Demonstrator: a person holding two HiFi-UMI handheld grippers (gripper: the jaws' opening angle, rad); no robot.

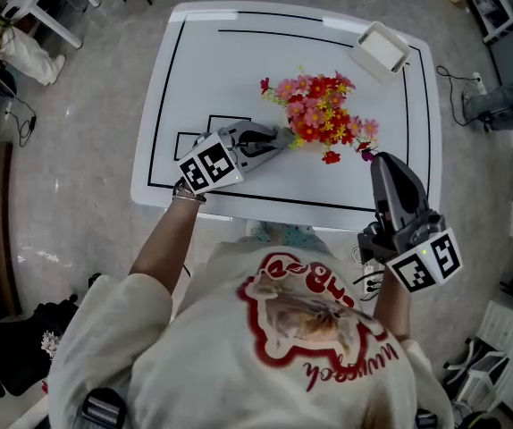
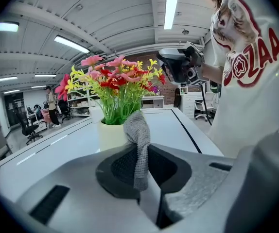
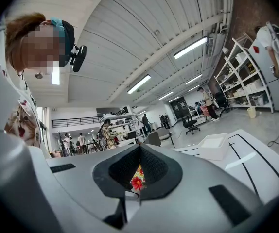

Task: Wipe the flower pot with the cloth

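Left gripper [image 2: 140, 152]: my jaws are closed to a narrow gap on a grey cloth [image 2: 138, 132], and a fold of it stands up past the tips. Right gripper [image 3: 138, 174]: my jaws are drawn almost together and, as far as I can see, grip nothing. Only flowers [image 1: 323, 110] show beyond the slit.

The pot [image 2: 111, 136] stands on the table [image 1: 265, 184], near its middle. It is just ahead of the cloth and looks not yet touched.

Step in hand, as I judge it: bring the cloth to the pot wall. The free fold should lie flat on the wall and be swept round it with light pressure. A hard sideways push may slide or tip so light a pot. My right gripper, near the blooms, could steady it.

The pot is upright with its long axis vertical. Its mouth faces up and the stems fan outward from it.
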